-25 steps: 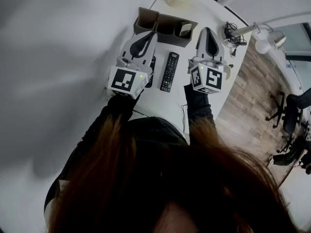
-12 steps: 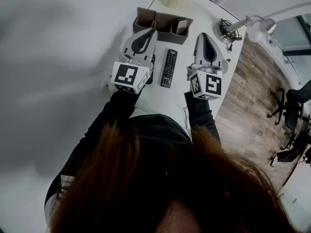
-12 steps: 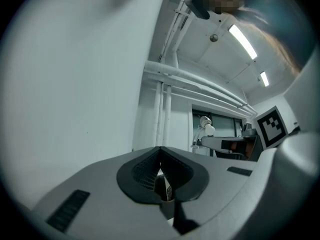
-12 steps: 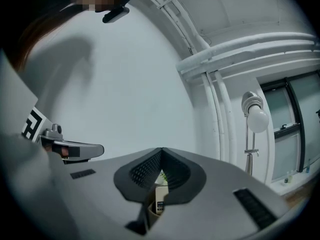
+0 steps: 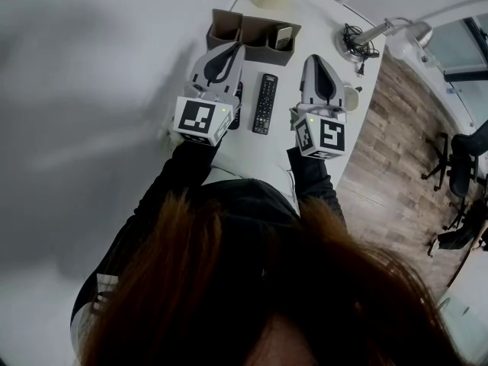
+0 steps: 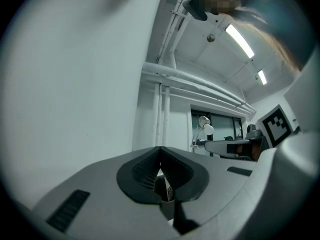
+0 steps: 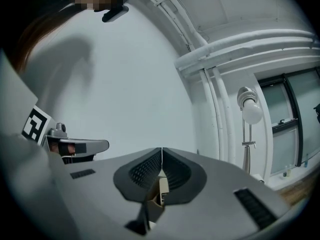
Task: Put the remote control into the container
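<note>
The white worktop [image 5: 268,152] carries the brown compartmented container [image 5: 252,33] at its far end. Within the last second the right hand-held gripper [image 5: 315,58], jaws closed on nothing, slides slightly back toward the person. The left hand-held gripper [image 5: 236,48], likewise closed and empty, hardly shifts. No grasp is under way. The black remote control [image 5: 264,104] lies flat between them, near and at 9 o'clock from the right one, untouched.

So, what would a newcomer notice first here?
Two grippers with marker cubes, the left gripper and the right gripper, both shut, flank a black remote control lying on the white table. Just beyond them, at the table's far edge, stands the brown container.
</note>
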